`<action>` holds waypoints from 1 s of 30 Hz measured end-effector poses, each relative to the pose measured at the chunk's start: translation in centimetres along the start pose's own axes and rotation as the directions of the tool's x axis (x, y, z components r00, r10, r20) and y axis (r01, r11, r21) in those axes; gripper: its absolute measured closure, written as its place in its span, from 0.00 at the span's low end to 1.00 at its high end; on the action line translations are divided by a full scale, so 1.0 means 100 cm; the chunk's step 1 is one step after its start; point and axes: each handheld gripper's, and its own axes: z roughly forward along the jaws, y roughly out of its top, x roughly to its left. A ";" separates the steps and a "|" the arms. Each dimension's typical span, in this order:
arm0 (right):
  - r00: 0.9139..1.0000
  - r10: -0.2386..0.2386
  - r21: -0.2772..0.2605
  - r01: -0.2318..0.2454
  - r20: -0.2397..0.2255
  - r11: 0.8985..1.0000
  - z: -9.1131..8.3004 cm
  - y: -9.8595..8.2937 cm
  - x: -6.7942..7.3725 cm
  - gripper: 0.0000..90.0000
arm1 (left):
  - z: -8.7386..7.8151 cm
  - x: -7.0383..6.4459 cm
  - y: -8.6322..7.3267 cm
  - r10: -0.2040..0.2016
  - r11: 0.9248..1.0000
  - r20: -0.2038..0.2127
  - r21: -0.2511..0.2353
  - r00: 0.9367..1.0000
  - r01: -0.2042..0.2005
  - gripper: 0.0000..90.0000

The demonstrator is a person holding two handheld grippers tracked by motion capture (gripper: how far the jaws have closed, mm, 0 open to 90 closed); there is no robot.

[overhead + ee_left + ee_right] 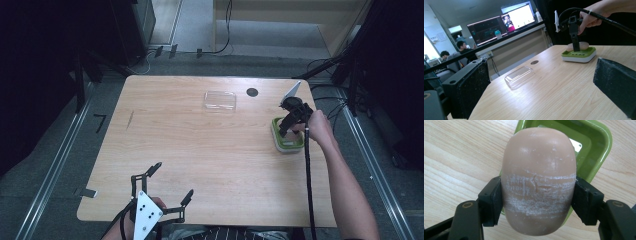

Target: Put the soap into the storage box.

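Observation:
A beige oval bar of soap (539, 180), scuffed with white marks, is clamped between the two black jaws of my right gripper (537, 200), which is shut on it. Right under it is a green soap dish (596, 147) on a white base. In the high view the right gripper (290, 122) points down over the dish (287, 145) at the table's right edge. The left gripper view shows the soap (582, 45) sitting low at the dish (579, 55); whether they touch is unclear. My left gripper (173, 180) stands open near the front edge, holding nothing.
A clear plastic lid (220, 100) lies at the back middle of the wooden table, also seen as the clear lid (519, 76) in the left gripper view. A dark round hole (252, 92) is beside it. Cables run on the floor beyond.

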 end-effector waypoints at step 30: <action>0.996 0.091 0.021 -0.091 0.014 0.996 0.024 0.006 -0.006 0.37 | 0.000 0.000 0.000 -0.002 1.000 -0.001 -0.003 1.000 0.002 0.01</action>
